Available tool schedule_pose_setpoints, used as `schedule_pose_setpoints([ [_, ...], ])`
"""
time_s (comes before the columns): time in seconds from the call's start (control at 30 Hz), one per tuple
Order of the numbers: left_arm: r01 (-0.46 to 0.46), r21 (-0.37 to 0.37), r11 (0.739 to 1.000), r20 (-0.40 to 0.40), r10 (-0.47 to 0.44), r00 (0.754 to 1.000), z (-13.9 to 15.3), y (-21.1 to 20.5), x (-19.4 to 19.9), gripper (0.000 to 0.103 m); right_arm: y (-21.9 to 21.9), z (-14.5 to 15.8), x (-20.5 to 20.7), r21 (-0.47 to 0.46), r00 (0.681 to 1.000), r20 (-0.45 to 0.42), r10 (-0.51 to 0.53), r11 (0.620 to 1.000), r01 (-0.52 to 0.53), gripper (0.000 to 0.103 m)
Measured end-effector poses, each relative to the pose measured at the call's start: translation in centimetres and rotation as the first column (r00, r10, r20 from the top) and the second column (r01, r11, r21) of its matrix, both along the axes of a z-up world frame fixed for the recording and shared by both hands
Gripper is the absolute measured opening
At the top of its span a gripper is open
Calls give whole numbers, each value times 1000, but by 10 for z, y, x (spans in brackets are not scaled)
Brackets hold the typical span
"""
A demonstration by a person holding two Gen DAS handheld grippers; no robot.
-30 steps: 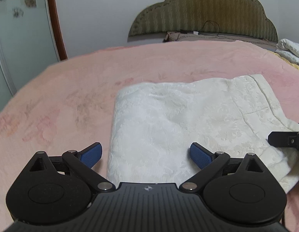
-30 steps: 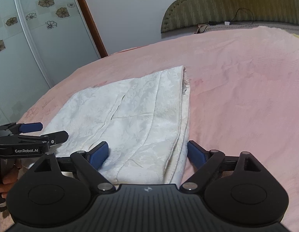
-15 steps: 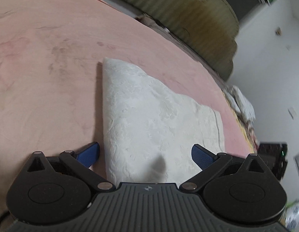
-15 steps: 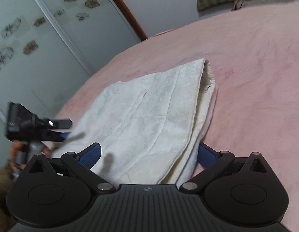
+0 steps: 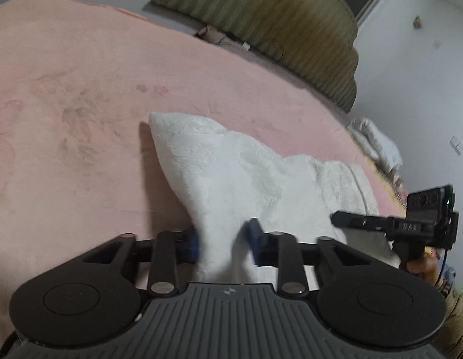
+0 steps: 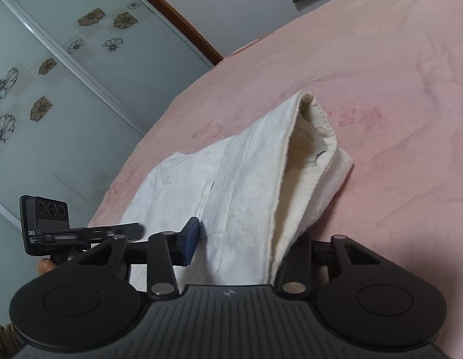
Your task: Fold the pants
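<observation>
Gripping the white pants [image 5: 231, 173] with my left claw [image 5: 224, 240], I see its two blue pads pressed in on a bunched fold of the cloth at the near edge of the bed [image 5: 82, 104], so that claw is clenched on the fabric. From the pinch the cloth rises and spreads away toward the middle of the bed, with one pointed corner standing toward the headboard [image 5: 276, 21] end. The picture is blurred around the pads.

My right claw [image 6: 246, 239] is also grasping the pants [image 6: 231, 185]. Its left blue pad [image 6: 189, 240] lies against the top face of the cloth, and the other finger is hidden under the thick folded edge, with the fabric filling the gap between them. In the right wrist view the pants lie as a folded wedge on the pink bedspread [image 6: 396, 89], and the open waistband [image 6: 309, 137] with a label inside points away from me toward the far side of the bed.

Each claw shows up in the other's view: the right one [image 5: 411, 227] sits at the right-hand edge of the cloth, and the left one [image 6: 82, 233] at its left-hand edge, both at the near side of the pants.

A sliding door [image 6: 52, 74] with flower patterns stands past the left edge of the bed, and a pile of pale bedding [image 5: 378, 143] lies at the bed's far right corner
</observation>
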State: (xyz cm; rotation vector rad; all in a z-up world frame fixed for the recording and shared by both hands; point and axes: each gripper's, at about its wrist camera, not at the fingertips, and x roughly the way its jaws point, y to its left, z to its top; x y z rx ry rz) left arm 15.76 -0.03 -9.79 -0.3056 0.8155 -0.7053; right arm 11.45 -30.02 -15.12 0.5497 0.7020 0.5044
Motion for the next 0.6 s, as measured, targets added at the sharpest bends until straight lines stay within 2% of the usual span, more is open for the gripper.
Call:
schedule_pose_setpoints([
  [0.03, -2, -9, 1000, 26, 2, 1000, 3, 1, -4, 14, 2, 3, -4, -7, 1000, 11, 0, 1000, 0, 35],
  [0.07, 0, -4, 1000, 64, 0, 998, 8, 0, -9, 11, 5, 7, -7, -17, 1000, 23, -1, 1000, 1, 34],
  [0.17, -1, 75, 997, 201, -15, 979, 26, -10, -28, 10, 14, 26, -12, -46, 996, 91, 10, 999, -6, 29],
  [0.27, -37, 87, 995, 288, 11, 958, 42, -7, -30, 10, 24, 48, -9, -84, 986, 164, 32, 996, -19, 28],
  [0.37, -91, 83, 992, 333, 59, 941, 60, 5, -11, 11, 34, 65, 11, -92, 975, 213, 61, 995, -42, 27],
  [0.5, -163, 161, 973, 391, 89, 916, 80, 13, 29, 12, 52, 76, 58, -87, 969, 240, 65, 995, -46, 27],
  [0.6, -211, 224, 951, 412, 104, 905, 81, 16, 63, 14, 68, 75, 107, -141, 969, 241, 58, 990, -24, 27],
])
